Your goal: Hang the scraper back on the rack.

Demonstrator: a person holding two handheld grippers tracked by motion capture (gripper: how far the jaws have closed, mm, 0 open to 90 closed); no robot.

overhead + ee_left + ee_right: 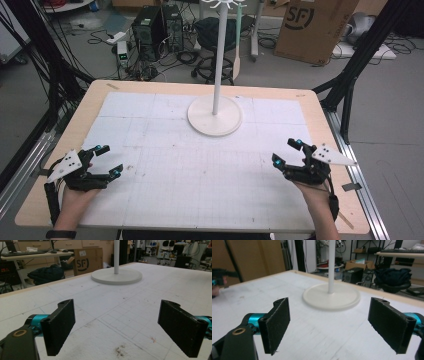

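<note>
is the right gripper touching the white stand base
Apart. The high view shows bare mat between the right gripper and the stand base; its fingers are spread with nothing between them.

even, soft overhead light, fairly bright; shadows on the mat are faint. the high view is low in detail and slightly soft. in both gripper views the jaws near the bottom edge blur, and the far background is hazy.

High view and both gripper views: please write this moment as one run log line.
left gripper: open, empty | right gripper: open, empty | white stand: upright, far centre of table, untouched
</note>
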